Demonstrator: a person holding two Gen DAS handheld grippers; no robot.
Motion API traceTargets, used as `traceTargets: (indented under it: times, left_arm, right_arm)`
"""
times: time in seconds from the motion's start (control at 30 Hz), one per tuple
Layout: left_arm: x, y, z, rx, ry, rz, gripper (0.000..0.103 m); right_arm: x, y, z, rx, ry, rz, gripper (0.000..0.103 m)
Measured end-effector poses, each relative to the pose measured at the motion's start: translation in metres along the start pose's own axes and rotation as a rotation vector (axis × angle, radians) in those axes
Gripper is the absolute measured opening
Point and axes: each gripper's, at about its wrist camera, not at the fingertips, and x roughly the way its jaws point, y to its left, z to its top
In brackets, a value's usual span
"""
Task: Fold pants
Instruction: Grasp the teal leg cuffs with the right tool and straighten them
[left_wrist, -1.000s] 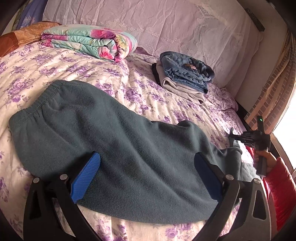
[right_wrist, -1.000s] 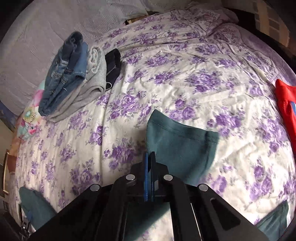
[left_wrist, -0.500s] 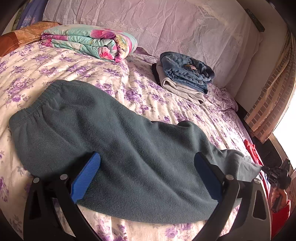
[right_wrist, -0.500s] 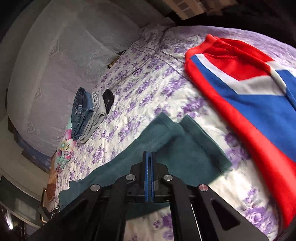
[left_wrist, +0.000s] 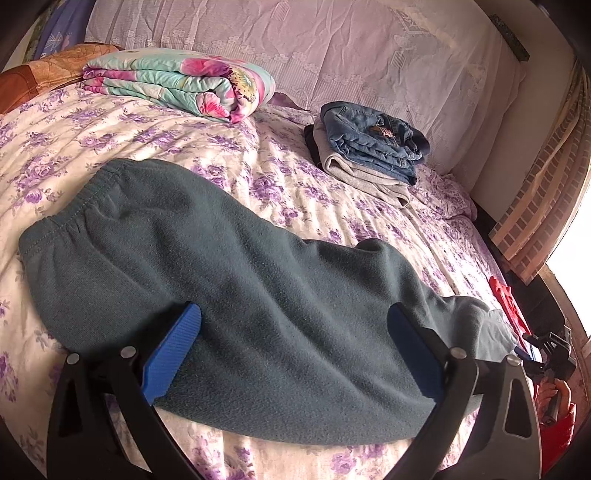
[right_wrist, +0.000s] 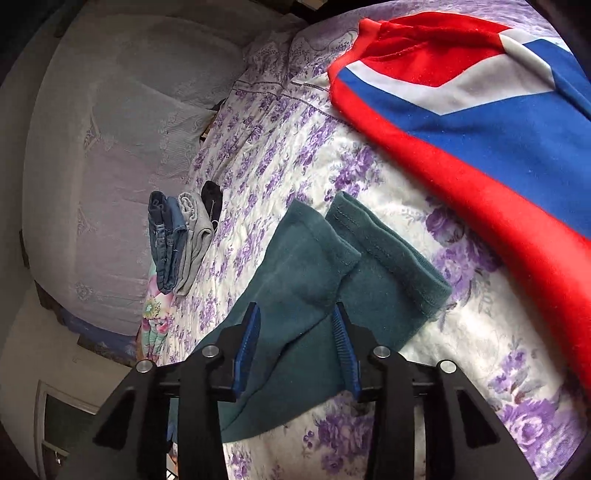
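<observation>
Dark teal fleece pants (left_wrist: 236, 280) lie folded lengthwise on the floral bedsheet (left_wrist: 110, 125), waistband at the left, leg ends at the right. My left gripper (left_wrist: 291, 354) is open, its blue pads straddling the pants' near edge at mid-length. In the right wrist view the two leg cuffs (right_wrist: 369, 254) lie stacked and slightly offset. My right gripper (right_wrist: 295, 350) is open just over the legs behind the cuffs, holding nothing. It also shows in the left wrist view (left_wrist: 550, 350) at the far right.
A stack of folded jeans and grey pants (left_wrist: 369, 147) sits at the back near the headboard cover. A folded floral quilt (left_wrist: 177, 85) lies back left. A red, white and blue garment (right_wrist: 480, 110) lies right beside the cuffs. A curtain (left_wrist: 546, 166) hangs at right.
My right gripper has opened from shut and drawn back to the leg cuffs, which now lie flat on the bed. My left gripper has stayed still.
</observation>
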Motion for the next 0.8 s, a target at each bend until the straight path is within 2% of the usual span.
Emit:
traceTargets:
  times: [0.13, 0.27, 0.3, 0.33, 0.37, 0.43, 0.53, 0.6, 0.67, 0.7, 0.8]
  left_arm:
    - [0.0, 0.0, 0.0, -0.001, -0.001, -0.002, 0.098]
    - [0.0, 0.0, 0.0, -0.001, -0.001, -0.001, 0.098]
    - [0.0, 0.0, 0.0, -0.001, -0.001, -0.003, 0.098]
    - [0.0, 0.0, 0.0, -0.001, -0.001, -0.002, 0.098]
    - [0.0, 0.0, 0.0, -0.001, 0.0, -0.001, 0.098]
    - [-0.001, 0.0, 0.0, -0.001, -0.001, -0.002, 0.098]
    - [-0.001, 0.001, 0.001, -0.005, -0.003, -0.008, 0.098]
    - [-0.002, 0.001, 0.001, -0.004, -0.003, -0.008, 0.098]
    - [-0.002, 0.001, 0.001, -0.005, -0.003, -0.009, 0.098]
    - [-0.002, 0.001, 0.001, -0.005, -0.003, -0.009, 0.098]
    - [-0.001, 0.001, 0.001, -0.004, -0.003, -0.007, 0.098]
  right_arm:
    - [-0.004, -0.002, 0.007, -0.003, -0.022, -0.03, 0.05]
    - [0.014, -0.002, 0.024, -0.035, -0.039, -0.052, 0.049]
    - [0.018, -0.001, 0.027, -0.05, -0.046, -0.056, 0.045]
    - [0.021, 0.002, 0.029, -0.066, -0.055, -0.067, 0.03]
    - [0.023, 0.005, 0.029, -0.083, -0.067, -0.075, 0.004]
    - [0.018, 0.015, 0.03, -0.103, -0.076, -0.029, 0.003]
    - [-0.017, 0.05, 0.029, -0.179, -0.134, 0.06, 0.003]
    - [-0.04, 0.06, 0.027, -0.219, -0.158, 0.064, 0.003]
    - [-0.049, 0.046, 0.024, -0.239, -0.164, -0.035, 0.003]
    - [-0.048, 0.027, 0.023, -0.197, -0.145, -0.078, 0.003]
    - [-0.037, -0.035, 0.019, -0.046, -0.063, -0.09, 0.003]
